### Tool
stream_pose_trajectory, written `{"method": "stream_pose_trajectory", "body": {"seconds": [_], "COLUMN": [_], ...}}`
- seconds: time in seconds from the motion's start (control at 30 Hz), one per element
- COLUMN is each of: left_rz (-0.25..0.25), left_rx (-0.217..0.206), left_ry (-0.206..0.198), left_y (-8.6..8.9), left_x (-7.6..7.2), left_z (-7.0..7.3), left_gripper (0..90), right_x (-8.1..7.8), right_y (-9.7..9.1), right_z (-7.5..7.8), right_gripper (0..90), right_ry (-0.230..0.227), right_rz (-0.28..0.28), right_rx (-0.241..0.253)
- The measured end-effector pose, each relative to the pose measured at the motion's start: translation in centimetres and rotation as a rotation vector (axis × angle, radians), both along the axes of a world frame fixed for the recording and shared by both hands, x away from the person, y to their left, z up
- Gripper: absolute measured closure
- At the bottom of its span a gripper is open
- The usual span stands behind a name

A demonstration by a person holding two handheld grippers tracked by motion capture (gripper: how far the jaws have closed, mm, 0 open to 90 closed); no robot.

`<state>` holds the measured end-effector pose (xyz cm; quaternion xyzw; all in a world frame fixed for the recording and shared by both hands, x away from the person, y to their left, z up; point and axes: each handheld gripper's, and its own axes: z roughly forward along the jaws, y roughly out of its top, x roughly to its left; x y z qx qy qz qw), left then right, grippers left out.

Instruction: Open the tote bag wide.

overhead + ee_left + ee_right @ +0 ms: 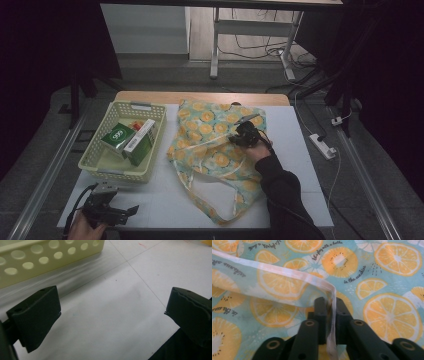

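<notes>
Progress: so far the bag's trimmed edge is caught; opening the bag and loading it look still undone, judging by the boxes (131, 139) still in the basket (95, 160).
Right gripper (331, 305): clenched on the white edge strip (294, 274).
Left gripper (112, 312): released, jaws wide, over the white table (112, 322).
Bag (220, 150): teal cloth with orange-slice print, lying flat and rumpled mid-table, handles toward the person.
</notes>
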<state>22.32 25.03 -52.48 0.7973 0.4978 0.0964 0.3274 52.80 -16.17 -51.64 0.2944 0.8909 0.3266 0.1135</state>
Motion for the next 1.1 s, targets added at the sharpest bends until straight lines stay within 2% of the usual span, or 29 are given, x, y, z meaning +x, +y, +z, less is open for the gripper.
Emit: {"method": "stream_pose_trajectory", "body": {"seconds": [0.23,0.33,0.47,0.53,0.87,1.1], "left_rz": [0.001,0.002,0.003,0.003,0.004,0.003], "left_rx": [0.001,0.001,0.001,0.002,0.003,0.003], "left_ry": [-0.001,0.000,-0.001,0.000,-0.001,-0.001], "left_y": [0.0,0.0,0.0,-0.1,-0.1,-0.1], "left_x": [0.0,0.0,0.0,0.0,-0.1,0.0], "left_z": [0.0,0.0,0.0,0.0,0.0,0.0], "left_gripper": [0.0,0.0,0.0,0.0,0.0,0.0], "right_x": [-0.3,-0.6,-1.3,-1.7,-3.2,-4.0], "right_y": [-0.9,-1.3,-1.6,-1.7,-1.6,-1.9], "right_z": [1.6,2.4,3.3,3.7,4.7,4.9], "right_gripper": [58.5,51.6,45.0,42.9,30.8,19.7], "right_ry": [-0.015,-0.008,-0.010,-0.020,-0.014,0.006], "right_rz": [-0.046,-0.047,-0.043,-0.038,-0.001,0.022], "right_rx": [0.073,0.109,0.130,0.133,0.149,0.159]}}
